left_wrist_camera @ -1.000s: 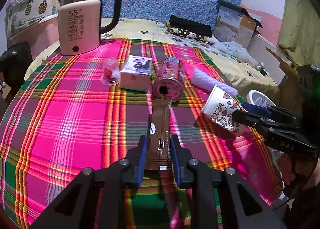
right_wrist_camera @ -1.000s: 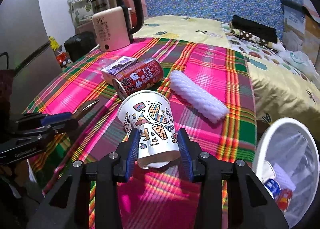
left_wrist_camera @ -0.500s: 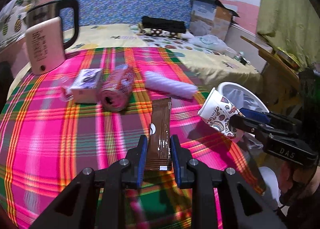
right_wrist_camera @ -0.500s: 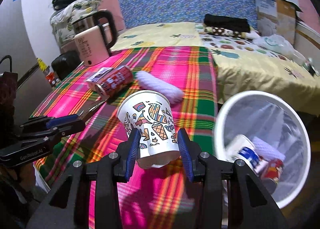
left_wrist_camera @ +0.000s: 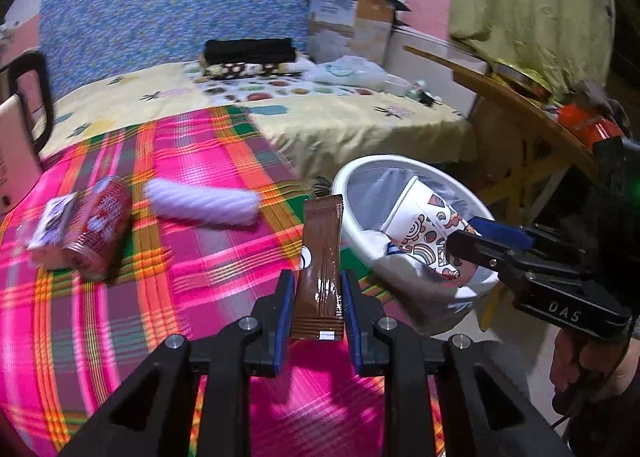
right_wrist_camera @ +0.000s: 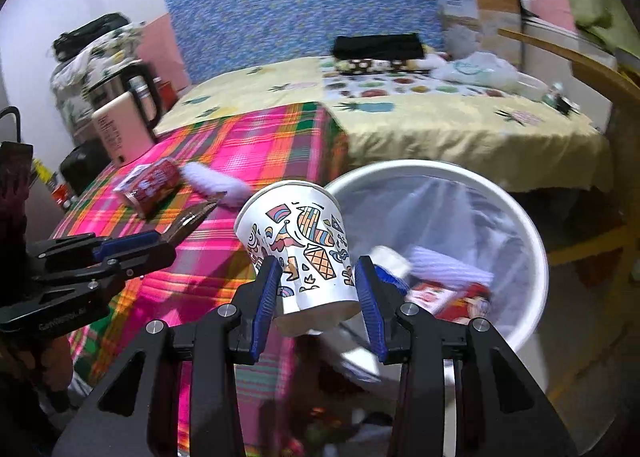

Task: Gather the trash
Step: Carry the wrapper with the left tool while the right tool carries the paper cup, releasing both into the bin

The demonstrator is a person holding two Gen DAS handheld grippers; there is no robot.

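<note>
A: Left wrist view: what is pinched by the left tongs (left_wrist_camera: 316, 311)?

B: A brown snack wrapper (left_wrist_camera: 321, 269) is clamped between the blue pads, standing upright out of them. It is held above the edge of the plaid-covered surface (left_wrist_camera: 208, 257), just beside the white bin (left_wrist_camera: 356, 225).

A: And the right tongs (right_wrist_camera: 318, 291)?

B: A patterned paper cup (right_wrist_camera: 300, 249) is gripped near its base, its mouth tilted away from the camera. The cup is seen in front of the bin's near rim (right_wrist_camera: 536, 249), at the surface's corner. From the left wrist view the same cup (left_wrist_camera: 424, 225) is shown over the bin's opening, with the right tongs (left_wrist_camera: 472, 241) reaching in from the right.

A: What is found inside the bin?

B: A clear liner is seen, with a lilac roll (right_wrist_camera: 452, 265) and red and white packaging at the bottom; those pieces are blurred.

A: What is left on the surface?

B: Away from the bin, a lilac roll (left_wrist_camera: 202, 203) is lying flat, then a red can (left_wrist_camera: 100, 233) on its side, touching a small box (left_wrist_camera: 50, 225) beyond it. A kettle (right_wrist_camera: 120, 125) is standing at the surface's far corner from the bin.
</note>
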